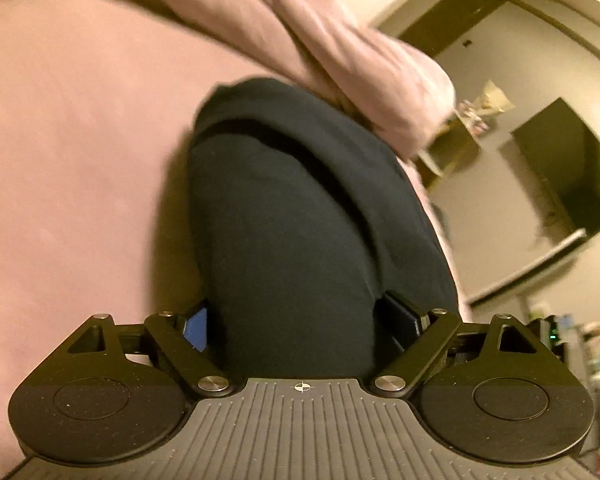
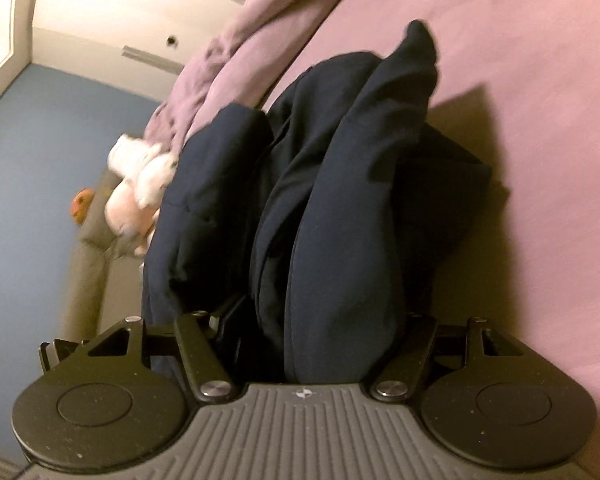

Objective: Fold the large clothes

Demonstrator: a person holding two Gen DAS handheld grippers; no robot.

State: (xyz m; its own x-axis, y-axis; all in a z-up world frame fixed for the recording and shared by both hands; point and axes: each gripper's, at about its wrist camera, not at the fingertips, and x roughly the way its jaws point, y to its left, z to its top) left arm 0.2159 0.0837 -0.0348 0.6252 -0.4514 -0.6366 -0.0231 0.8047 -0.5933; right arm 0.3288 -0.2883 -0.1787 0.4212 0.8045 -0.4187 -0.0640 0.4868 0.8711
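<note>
**A:** What can you actually make out here? Both shots are smeared with blur.

**B:** Not a lot. In the left wrist view the dark navy garment (image 1: 300,216) fills the middle and covers the fingertips of the left gripper (image 1: 300,320) — only a blue pad (image 1: 196,326) peeks out on one side. What kind of clothing it is, I can't tell. It's bunched thick between the jaws, so that one looks clamped on the cloth, jaws standing wide around the bundle.

**A:** And the other one?

**B:** Same deal. The right gripper (image 2: 320,332) has folds of the same garment (image 2: 340,200) packed between its fingers and looks closed on it, tips buried. The fabric rises off the pink bedsheet (image 2: 520,80) and throws a shadow there, so part of it is lifted.

**A:** Pose?

**B:** Both grippers point forward and downward at the bed, both views rolled sideways. A rumpled pink blanket (image 1: 340,40) lies past the garment, a white plush toy (image 2: 140,176) beside the bed edge, a dark TV (image 1: 568,168) on the wall — all soft and blurry
</note>
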